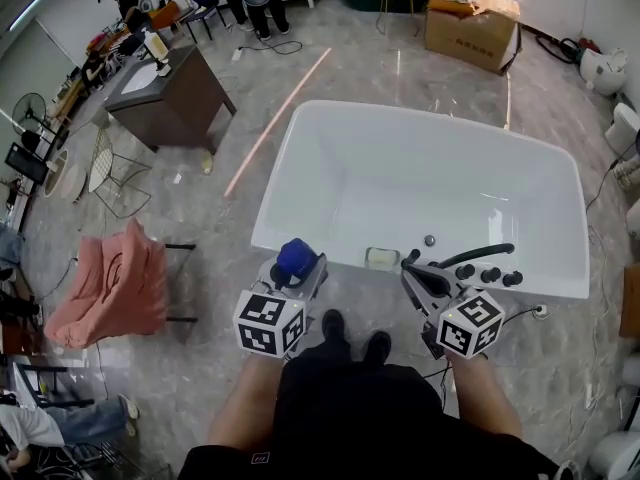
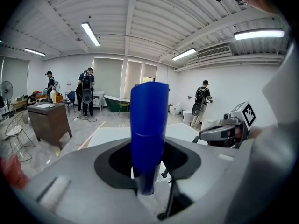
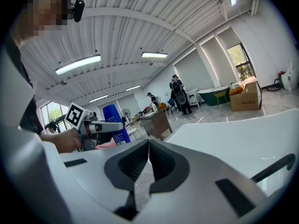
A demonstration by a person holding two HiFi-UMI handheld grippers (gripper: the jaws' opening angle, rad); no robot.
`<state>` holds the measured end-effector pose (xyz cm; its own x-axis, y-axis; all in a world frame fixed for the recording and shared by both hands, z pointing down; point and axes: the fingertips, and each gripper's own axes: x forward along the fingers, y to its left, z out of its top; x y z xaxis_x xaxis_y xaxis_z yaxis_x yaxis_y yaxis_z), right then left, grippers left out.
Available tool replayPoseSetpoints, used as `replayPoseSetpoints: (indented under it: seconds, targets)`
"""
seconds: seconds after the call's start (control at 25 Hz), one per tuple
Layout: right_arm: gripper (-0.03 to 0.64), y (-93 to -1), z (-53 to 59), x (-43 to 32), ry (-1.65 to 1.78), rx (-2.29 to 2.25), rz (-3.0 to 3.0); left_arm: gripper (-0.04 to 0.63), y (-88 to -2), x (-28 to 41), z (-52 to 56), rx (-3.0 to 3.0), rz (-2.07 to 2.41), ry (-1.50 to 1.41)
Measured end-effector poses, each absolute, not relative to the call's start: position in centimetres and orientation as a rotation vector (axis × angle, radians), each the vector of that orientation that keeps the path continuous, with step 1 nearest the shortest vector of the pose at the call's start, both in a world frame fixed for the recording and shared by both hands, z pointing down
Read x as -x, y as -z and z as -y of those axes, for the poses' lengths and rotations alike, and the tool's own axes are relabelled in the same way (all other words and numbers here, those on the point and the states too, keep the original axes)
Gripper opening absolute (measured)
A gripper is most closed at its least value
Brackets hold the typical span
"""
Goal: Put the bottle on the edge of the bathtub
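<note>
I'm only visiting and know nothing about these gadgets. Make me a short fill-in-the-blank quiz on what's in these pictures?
1. The left gripper is clamped on a ____ bottle.
2. The right gripper has its jaws ____, with nothing between them.
3. The bathtub is ____ in colour.
4. The black tap sits on the bathtub's near rim, closest to the ____ gripper.

Missing words: blue; shut; white; right.

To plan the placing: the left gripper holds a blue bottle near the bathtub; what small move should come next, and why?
Probably ease the left gripper forward and lower the tall blue bottle onto the near rim of the white bathtub. The gripper is shut on the upright bottle, near that rim, not on it.
</note>
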<state>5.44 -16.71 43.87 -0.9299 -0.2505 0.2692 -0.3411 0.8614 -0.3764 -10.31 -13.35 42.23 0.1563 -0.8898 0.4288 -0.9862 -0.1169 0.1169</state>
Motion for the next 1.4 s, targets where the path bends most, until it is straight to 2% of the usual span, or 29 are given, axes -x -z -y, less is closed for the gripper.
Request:
replayPoseSetpoints:
  seconds: [0.72,1.4]
  targets:
    - [0.012,-48.9,21.1,0.0,-0.625,-0.415,2.660,0.163,-50.2,15.0,18.8,-2.017,1.706,-0.361]
    - [0.012,-56.8,21.7,0.9,-0.717,-0.396,2.555,0.161,-61.5,12.3,23.0,-2.048,1.599,-0.461]
